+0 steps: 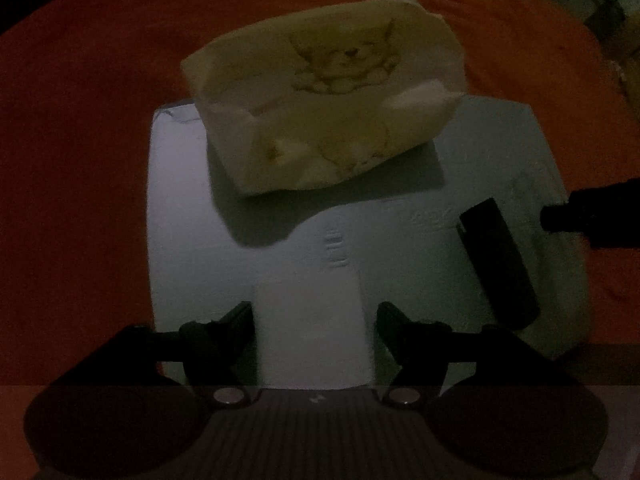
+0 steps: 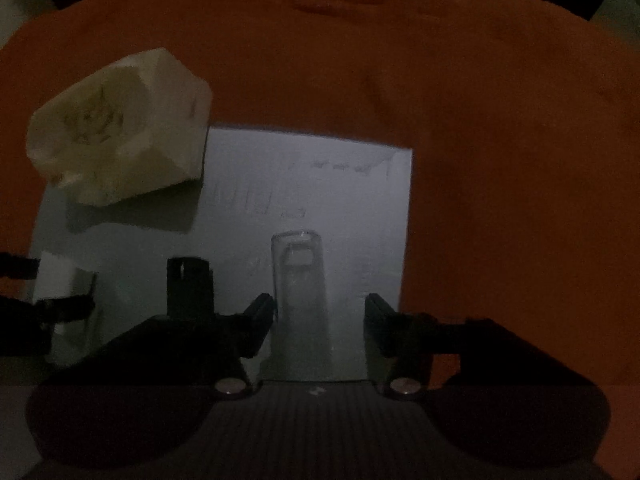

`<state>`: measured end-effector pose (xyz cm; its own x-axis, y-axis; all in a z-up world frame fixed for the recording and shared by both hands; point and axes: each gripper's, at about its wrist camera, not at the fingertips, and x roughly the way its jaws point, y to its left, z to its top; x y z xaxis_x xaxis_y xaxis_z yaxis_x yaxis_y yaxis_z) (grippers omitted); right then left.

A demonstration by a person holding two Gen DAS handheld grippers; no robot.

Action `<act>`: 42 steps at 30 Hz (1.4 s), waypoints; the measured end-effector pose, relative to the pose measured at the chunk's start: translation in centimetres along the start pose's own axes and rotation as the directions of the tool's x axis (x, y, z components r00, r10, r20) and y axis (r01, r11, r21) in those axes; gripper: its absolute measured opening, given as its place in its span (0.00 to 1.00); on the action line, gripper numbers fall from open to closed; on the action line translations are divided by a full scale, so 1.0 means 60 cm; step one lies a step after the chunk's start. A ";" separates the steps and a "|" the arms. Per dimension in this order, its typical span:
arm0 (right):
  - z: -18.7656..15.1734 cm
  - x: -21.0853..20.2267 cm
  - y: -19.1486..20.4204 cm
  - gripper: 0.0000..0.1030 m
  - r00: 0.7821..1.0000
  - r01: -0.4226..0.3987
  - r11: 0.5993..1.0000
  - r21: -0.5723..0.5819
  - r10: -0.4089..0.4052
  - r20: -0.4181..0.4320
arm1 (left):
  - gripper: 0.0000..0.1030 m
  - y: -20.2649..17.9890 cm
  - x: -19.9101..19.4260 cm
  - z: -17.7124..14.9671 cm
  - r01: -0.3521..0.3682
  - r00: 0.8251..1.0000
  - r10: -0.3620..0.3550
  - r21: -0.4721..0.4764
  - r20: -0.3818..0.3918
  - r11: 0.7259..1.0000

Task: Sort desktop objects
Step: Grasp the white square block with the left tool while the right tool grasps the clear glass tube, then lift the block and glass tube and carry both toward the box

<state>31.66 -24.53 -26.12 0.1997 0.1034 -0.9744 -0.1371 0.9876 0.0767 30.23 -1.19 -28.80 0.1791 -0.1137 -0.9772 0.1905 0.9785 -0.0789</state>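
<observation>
Nearest, the left gripper (image 1: 314, 334) points steeply down over a white tray (image 1: 192, 248). A white block (image 1: 310, 332) stands between its fingers, which look to bear on both its sides: probably gripping it to place it.

The right gripper (image 2: 320, 322) straddles a clear upright cap-like piece (image 2: 298, 280) on the same tray (image 2: 360, 184). The left finger lies just beside it, but the right finger stands apart, so the jaws are open, not clamped. Likely a release or a lining-up.

A black oblong object (image 1: 498, 264) lies flat on the tray toward the right gripper's side. It is too dark to name.

Farther back, a crumpled pale wrapper with a cartoon print (image 1: 328, 92) sits on the tray's far part, presumably parked out of the working area.

An orange cloth (image 2: 500, 120) covers the table beyond. The sorted items collect on the tray.
</observation>
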 end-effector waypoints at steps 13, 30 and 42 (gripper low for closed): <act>-0.021 -0.065 0.013 0.31 0.999 -0.027 1.000 0.005 0.027 0.029 | 0.50 0.066 -0.060 -0.004 0.145 0.989 -0.140 -0.141 0.040 0.979; -0.098 -0.242 0.074 0.31 0.977 -0.114 0.993 0.009 0.110 0.181 | 0.50 0.027 -0.249 -0.097 0.174 0.971 -0.159 -0.072 0.180 0.982; -0.276 -0.222 0.135 0.31 0.960 -0.271 0.962 -0.022 0.272 0.065 | 0.50 -0.025 -0.272 -0.261 0.160 0.972 -0.161 0.021 0.169 0.987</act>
<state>11.80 -19.86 -16.05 0.2179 0.3753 -0.9009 -0.2069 0.9199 0.3332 11.91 1.88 -15.78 0.3068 -0.2974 -0.9041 0.2367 0.9439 -0.2301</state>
